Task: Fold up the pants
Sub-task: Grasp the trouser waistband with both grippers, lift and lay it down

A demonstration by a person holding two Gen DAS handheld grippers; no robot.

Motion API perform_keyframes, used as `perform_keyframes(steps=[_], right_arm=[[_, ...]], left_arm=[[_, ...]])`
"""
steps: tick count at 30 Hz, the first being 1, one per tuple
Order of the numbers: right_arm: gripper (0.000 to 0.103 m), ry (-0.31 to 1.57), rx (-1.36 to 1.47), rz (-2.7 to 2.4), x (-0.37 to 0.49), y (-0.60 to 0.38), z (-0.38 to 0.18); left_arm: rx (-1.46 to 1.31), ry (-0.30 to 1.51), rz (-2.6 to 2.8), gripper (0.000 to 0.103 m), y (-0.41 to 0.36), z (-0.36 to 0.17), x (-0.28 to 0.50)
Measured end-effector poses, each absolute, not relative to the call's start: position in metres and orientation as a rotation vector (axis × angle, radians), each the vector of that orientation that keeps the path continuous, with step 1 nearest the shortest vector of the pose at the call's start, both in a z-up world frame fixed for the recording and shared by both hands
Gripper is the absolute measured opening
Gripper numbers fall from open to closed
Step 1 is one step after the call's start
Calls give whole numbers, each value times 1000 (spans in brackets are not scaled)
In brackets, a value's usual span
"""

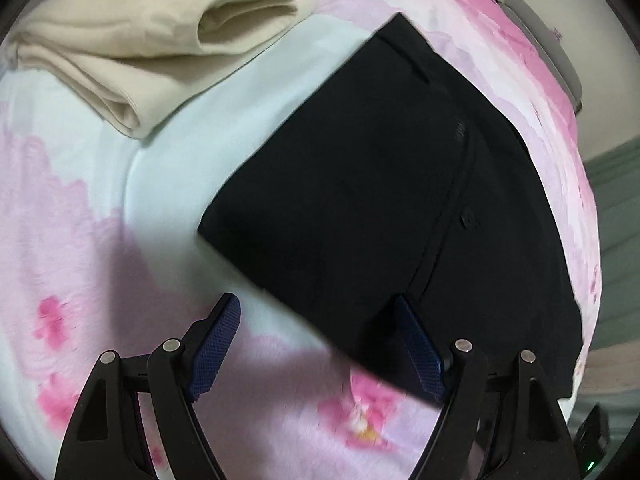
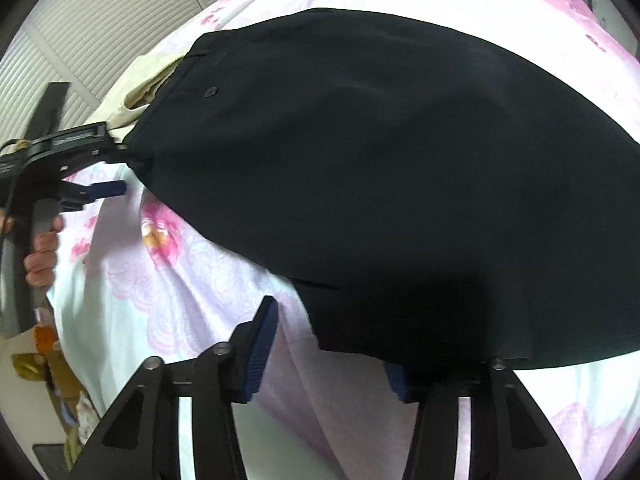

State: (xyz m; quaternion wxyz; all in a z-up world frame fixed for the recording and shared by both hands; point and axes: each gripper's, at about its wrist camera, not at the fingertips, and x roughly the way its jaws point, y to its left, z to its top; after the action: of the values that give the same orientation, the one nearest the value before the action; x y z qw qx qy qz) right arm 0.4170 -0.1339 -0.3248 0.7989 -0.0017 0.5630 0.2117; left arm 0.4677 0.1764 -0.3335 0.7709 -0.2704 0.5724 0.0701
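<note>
Black pants (image 1: 372, 184) lie folded flat on a pink floral bedspread (image 1: 80, 240); they also fill the right wrist view (image 2: 380, 168), with a button (image 2: 209, 91) near the waistband. My left gripper (image 1: 320, 344) is open at the pants' near edge, its right finger over the fabric. It also shows in the right wrist view (image 2: 116, 168), open beside the pants. My right gripper (image 2: 332, 356) is open at the pants' near corner; its right finger is hidden under the cloth.
A folded beige garment (image 1: 132, 40) lies at the far left of the bed, and its edge shows in the right wrist view (image 2: 148, 84). The bed's edge (image 1: 588, 240) runs on the right. Slatted doors (image 2: 100, 32) stand behind.
</note>
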Motion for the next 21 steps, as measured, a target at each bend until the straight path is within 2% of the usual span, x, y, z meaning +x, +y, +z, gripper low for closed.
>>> perform_keyframes(steps=[1, 2, 3, 4, 5, 6, 8, 15, 18, 19, 20, 21], right_arm=[[40, 1209, -11, 452, 417, -133, -325], [39, 1209, -21, 449, 417, -132, -326], [35, 1209, -32, 448, 417, -131, -326], [29, 1210, -44, 441, 417, -130, -327], [26, 1211, -48, 439, 417, -130, -326], [18, 1216, -53, 436, 417, -129, -327], [13, 1236, -47, 447, 417, -129, -326], [11, 1309, -113, 481, 404, -116, -337], [12, 1320, -107, 471, 404, -115, -336], [13, 1331, -103, 464, 404, -114, -334], [15, 1352, -98, 449, 404, -113, -333], [26, 1385, -87, 435, 400, -114, -330]], left_arm=[[-604, 1228, 162, 72, 179, -336, 471], [-611, 1216, 170, 53, 180, -336, 474], [-595, 1224, 191, 47, 179, -334, 478], [-574, 1218, 224, 31, 178, -327, 480], [-551, 1201, 240, 28, 178, -317, 481], [-538, 1184, 246, 27, 177, -308, 481], [-517, 1154, 242, 26, 178, -289, 482], [-484, 1233, 236, 27, 184, -304, 499], [-423, 1263, 200, 32, 176, -305, 502], [-389, 1276, 189, 39, 174, -300, 503], [-339, 1284, 195, 54, 171, -294, 503], [-249, 1276, 216, 60, 168, -285, 500]])
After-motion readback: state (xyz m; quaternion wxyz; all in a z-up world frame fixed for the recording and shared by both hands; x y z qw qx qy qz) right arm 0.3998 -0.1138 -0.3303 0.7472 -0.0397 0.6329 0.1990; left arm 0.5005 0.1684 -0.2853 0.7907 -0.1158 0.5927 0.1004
